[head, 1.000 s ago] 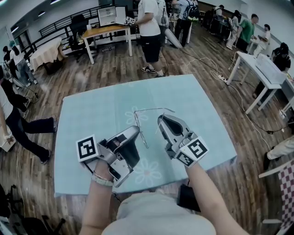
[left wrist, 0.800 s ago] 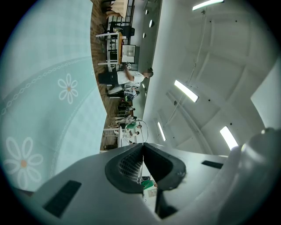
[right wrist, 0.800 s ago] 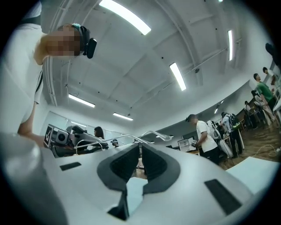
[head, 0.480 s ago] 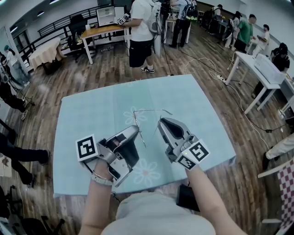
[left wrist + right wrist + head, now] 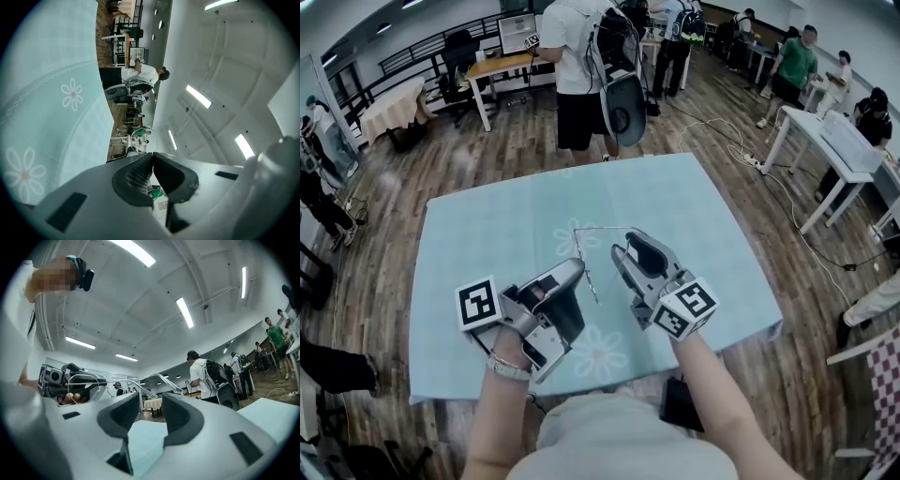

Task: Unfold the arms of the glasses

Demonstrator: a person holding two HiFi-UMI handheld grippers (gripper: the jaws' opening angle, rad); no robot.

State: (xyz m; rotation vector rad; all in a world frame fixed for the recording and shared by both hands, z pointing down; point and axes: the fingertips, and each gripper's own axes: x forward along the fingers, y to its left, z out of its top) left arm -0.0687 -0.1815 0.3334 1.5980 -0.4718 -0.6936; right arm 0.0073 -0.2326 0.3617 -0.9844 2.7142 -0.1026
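Thin wire-framed glasses [image 5: 590, 272] hang just above the teal tablecloth [image 5: 487, 234]. My left gripper [image 5: 577, 266] is shut on their front near one lens; a lens ring [image 5: 140, 133] shows just past the closed tips [image 5: 151, 157]. One arm [image 5: 602, 228] sticks out to the right from the frame's far end. My right gripper [image 5: 626, 244] sits beside that arm's free end, its jaws opening, with nothing between them. In the right gripper view the arm [image 5: 159, 377] runs above and beyond the parted tips [image 5: 151, 399], clear of both pads.
A person with a backpack [image 5: 581, 66] stands at the table's far edge. White tables [image 5: 825, 141] stand to the right, a wooden desk [image 5: 511, 66] at the back, and several people around the room. The floor is wood planks.
My right gripper was shut on the tip of the glasses' arm; it has let go, its jaws have parted, and it has shifted slightly left. The left gripper stayed put.
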